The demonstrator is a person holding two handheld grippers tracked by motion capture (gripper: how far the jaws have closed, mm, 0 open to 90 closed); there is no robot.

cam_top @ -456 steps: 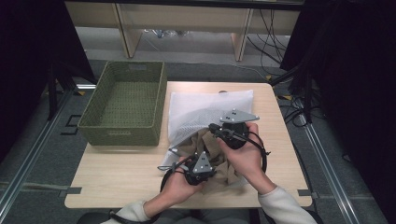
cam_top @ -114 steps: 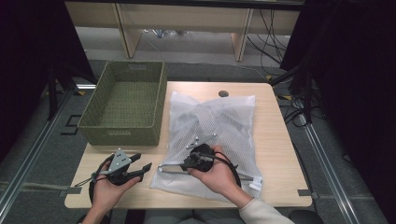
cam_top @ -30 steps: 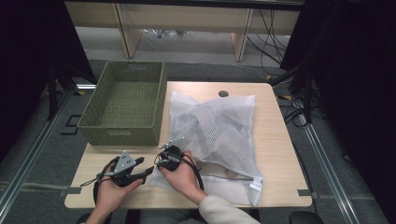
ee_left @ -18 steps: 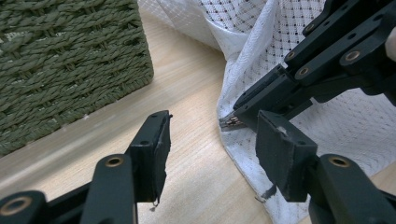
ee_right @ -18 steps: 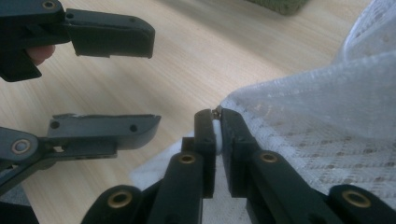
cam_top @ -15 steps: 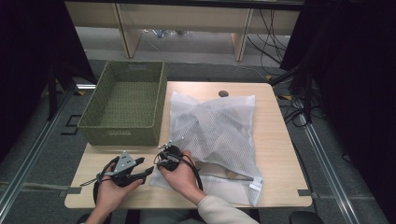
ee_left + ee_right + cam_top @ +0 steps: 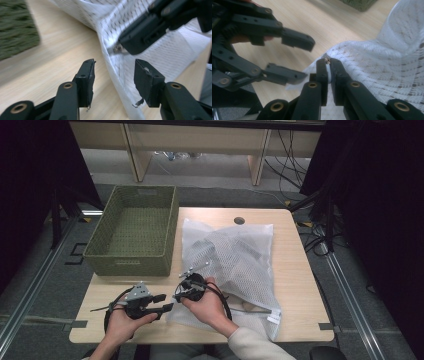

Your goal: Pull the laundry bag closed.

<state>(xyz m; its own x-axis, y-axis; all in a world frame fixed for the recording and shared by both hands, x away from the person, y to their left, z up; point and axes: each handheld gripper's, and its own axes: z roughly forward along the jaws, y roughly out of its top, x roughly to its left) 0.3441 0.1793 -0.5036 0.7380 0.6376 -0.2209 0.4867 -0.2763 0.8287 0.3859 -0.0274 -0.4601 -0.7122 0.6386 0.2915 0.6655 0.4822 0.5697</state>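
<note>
The white mesh laundry bag [image 7: 235,265] lies on the tabletop [image 7: 295,270] already filled, the right gripper [image 7: 327,65] is clenched on its small metal zipper pull [image 7: 327,60], and the left gripper [image 7: 113,80], jaws apart beside the edge, has not yet grasped, so the zipper work seems unfinished.

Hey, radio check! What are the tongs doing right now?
Right tongs shut on mesh bag corner. Left tongs open, straddling bag edge. Basket off left, nothing blocking.
</note>
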